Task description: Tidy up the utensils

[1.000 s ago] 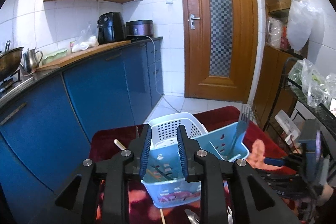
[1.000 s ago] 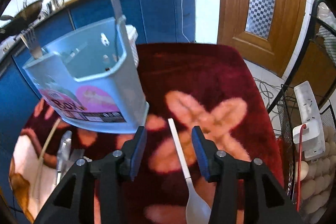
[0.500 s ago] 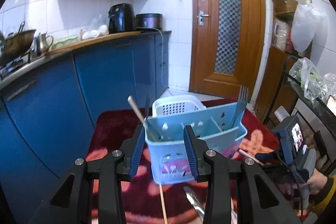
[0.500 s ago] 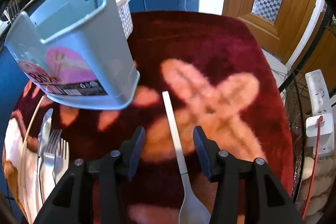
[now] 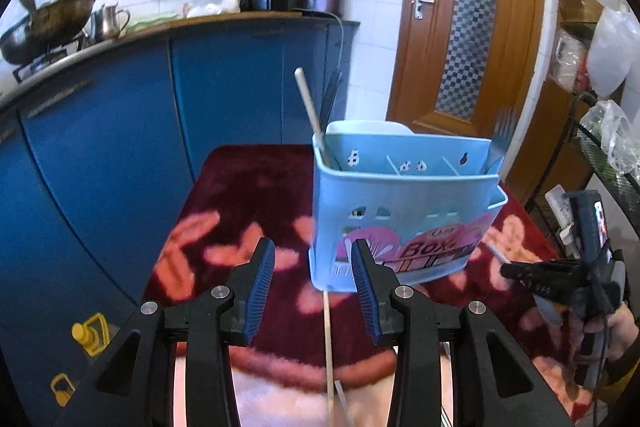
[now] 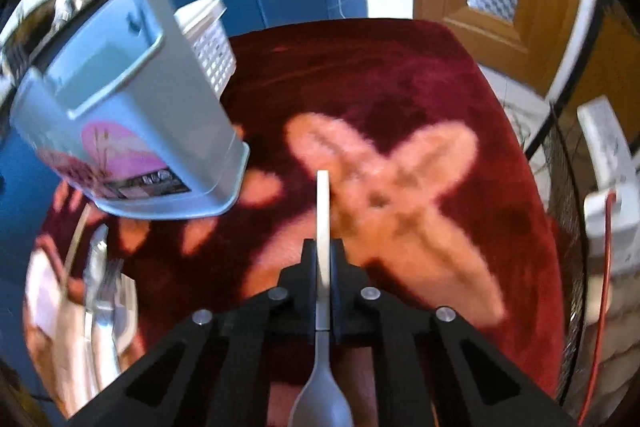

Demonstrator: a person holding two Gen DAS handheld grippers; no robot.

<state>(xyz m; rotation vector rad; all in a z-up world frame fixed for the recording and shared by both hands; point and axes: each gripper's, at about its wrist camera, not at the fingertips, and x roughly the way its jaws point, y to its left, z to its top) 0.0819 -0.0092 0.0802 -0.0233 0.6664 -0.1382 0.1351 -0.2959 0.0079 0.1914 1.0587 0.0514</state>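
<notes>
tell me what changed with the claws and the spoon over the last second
The right claw has just closed on the white-handled spoon, which earlier lay loose between its open fingers. The left claw opened wider and sank toward a chopstick on the red cloth. The blue caddy stayed put.

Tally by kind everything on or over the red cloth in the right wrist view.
blue utensil caddy: 1
white basket: 1
spoon, clamped in the right gripper: 1
wooden chopstick: 1
fork: 1
metal piece beside the fork, too blurred to name: 1
Total: 6; blur may hide more.
</notes>
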